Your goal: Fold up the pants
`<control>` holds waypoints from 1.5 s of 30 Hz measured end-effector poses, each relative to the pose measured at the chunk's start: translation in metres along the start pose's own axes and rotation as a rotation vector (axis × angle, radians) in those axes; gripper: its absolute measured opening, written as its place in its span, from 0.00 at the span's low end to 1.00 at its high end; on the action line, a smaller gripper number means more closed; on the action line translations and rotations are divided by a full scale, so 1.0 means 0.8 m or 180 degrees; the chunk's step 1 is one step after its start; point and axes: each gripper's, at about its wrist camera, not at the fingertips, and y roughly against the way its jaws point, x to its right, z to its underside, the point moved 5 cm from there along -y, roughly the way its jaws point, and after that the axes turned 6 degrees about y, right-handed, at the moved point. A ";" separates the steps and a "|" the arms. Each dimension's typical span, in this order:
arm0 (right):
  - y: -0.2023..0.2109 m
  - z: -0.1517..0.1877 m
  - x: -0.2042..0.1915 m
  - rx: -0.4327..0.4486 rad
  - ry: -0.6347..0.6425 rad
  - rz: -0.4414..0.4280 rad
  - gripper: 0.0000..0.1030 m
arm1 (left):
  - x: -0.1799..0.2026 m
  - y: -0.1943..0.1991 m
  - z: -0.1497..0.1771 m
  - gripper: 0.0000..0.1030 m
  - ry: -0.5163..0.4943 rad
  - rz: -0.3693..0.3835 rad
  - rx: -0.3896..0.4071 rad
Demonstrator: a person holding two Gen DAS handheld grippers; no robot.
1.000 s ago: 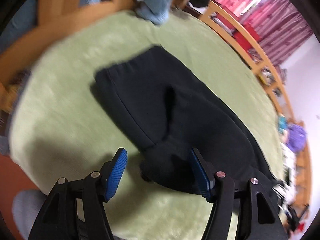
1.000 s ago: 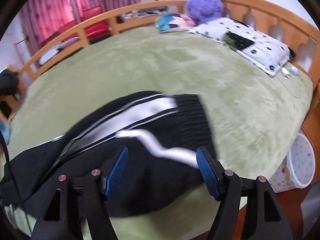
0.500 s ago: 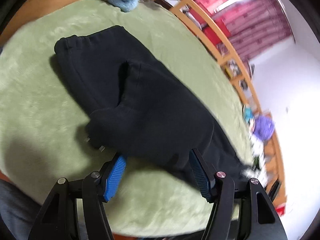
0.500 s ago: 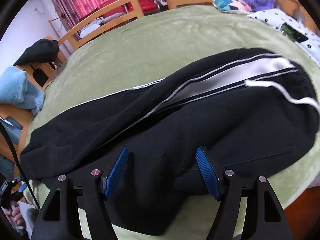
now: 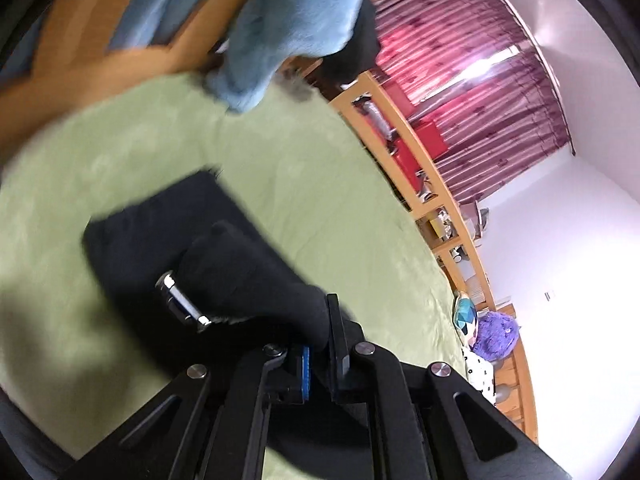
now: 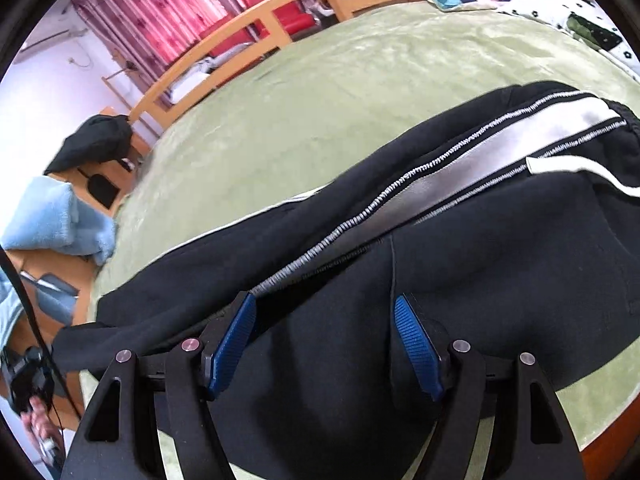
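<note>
Black pants [image 6: 460, 264] with a grey-white side stripe lie across the green bed cover [image 6: 320, 92]. My right gripper [image 6: 324, 332] is open, its blue pads on either side of the black cloth just above the seat of the pants. In the left wrist view my left gripper [image 5: 318, 344] is shut on a fold of the black pants [image 5: 248, 264] and holds it lifted off the cover [image 5: 280, 160]. A metal zipper pull or cord end [image 5: 180, 300] hangs from the held cloth. The lower leg end [image 5: 160, 216] rests on the bed.
A light blue blanket [image 5: 296, 20] hangs over the wooden bed frame [image 5: 432, 184]. A black garment [image 6: 92, 144] sits on the frame corner. Pillows [image 6: 576, 12] and a purple plush toy [image 5: 496, 336] lie at the head. Red curtains [image 6: 180, 4] are behind.
My left gripper has closed on the pants and raised the cloth; it was open half a second ago. My right gripper has moved in lower over the pants and stays open.
</note>
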 end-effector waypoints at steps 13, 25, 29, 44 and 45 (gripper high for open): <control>0.000 0.014 -0.018 0.0006 0.0258 0.0177 0.70 | 0.045 -0.120 -0.004 0.72 -0.1115 -0.0723 -0.0030; -0.003 0.039 -0.017 -0.0045 0.0217 0.0357 0.70 | -0.091 -0.140 -0.010 0.69 -0.0923 -0.1376 -0.0168; 0.004 0.054 -0.017 -0.0119 0.0195 0.0436 0.70 | -0.115 -0.165 -0.034 0.68 -0.0859 -0.1596 -0.0059; 0.016 0.054 -0.038 -0.0066 0.0226 0.0497 0.70 | -0.174 -0.041 -0.051 0.11 -0.0448 -0.1475 0.0287; 0.016 0.056 -0.037 -0.0081 0.0218 0.0474 0.70 | -0.188 -0.050 -0.045 0.14 -0.0369 -0.1515 0.0120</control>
